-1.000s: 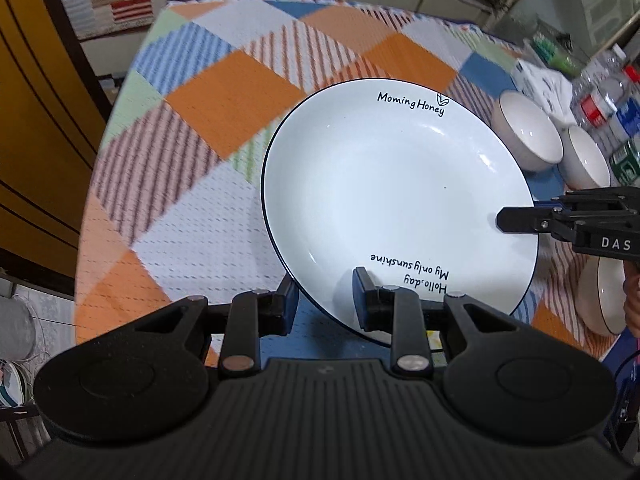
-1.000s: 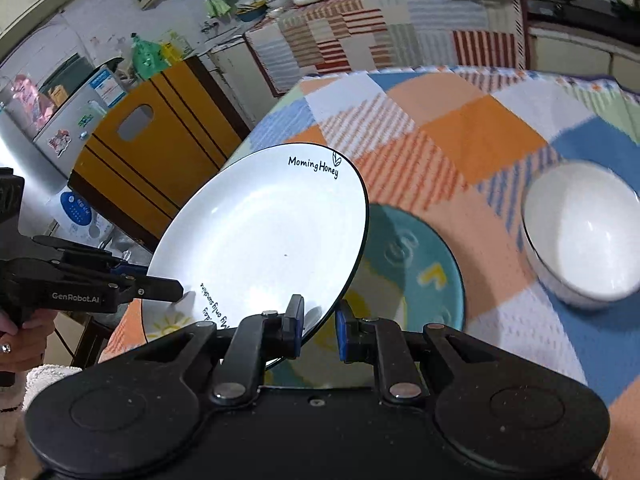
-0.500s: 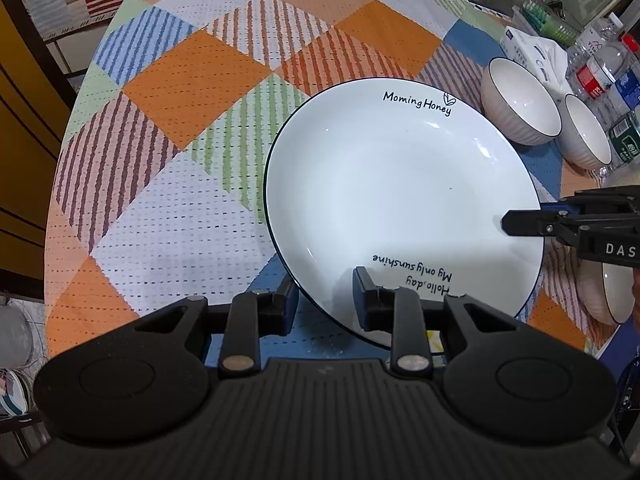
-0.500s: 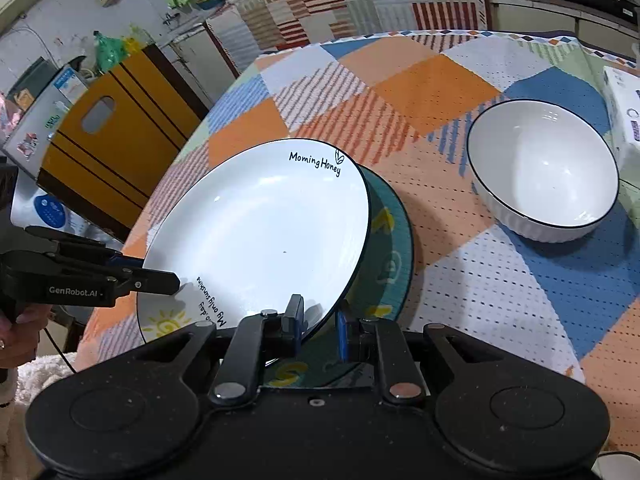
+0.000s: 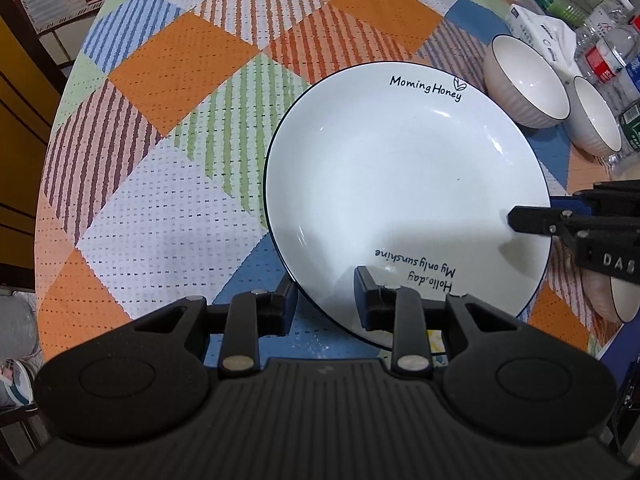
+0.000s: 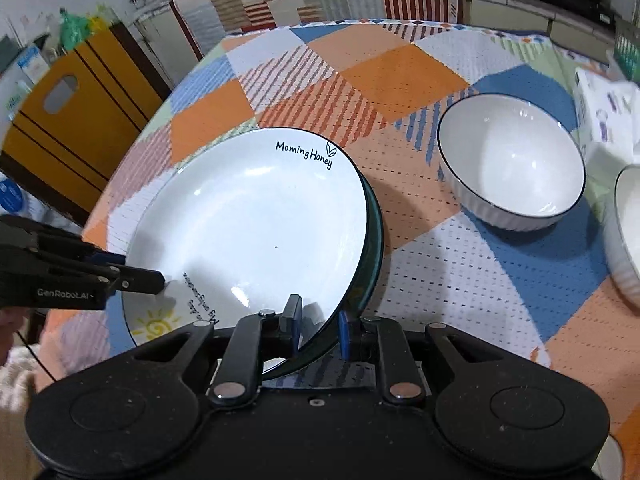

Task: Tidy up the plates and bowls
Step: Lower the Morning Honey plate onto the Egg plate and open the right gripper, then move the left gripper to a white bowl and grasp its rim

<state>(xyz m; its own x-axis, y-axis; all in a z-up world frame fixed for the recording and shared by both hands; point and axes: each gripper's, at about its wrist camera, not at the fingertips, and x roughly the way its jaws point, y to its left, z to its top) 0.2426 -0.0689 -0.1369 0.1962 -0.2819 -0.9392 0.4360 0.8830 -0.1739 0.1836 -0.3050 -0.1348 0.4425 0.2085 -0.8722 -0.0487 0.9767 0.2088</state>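
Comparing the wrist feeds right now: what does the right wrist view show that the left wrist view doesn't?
Right wrist only: a dark teal plate under the white plate, and a yellow sun print.
Left wrist only: plastic bottles at the table's edge.
Both: the white plate, the left gripper and right gripper at its rim, white bowls, the patchwork tablecloth.

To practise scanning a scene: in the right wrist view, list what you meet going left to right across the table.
Left claw → white plate → teal plate's rim beneath it → ribbed white bowl → edge of another bowl.
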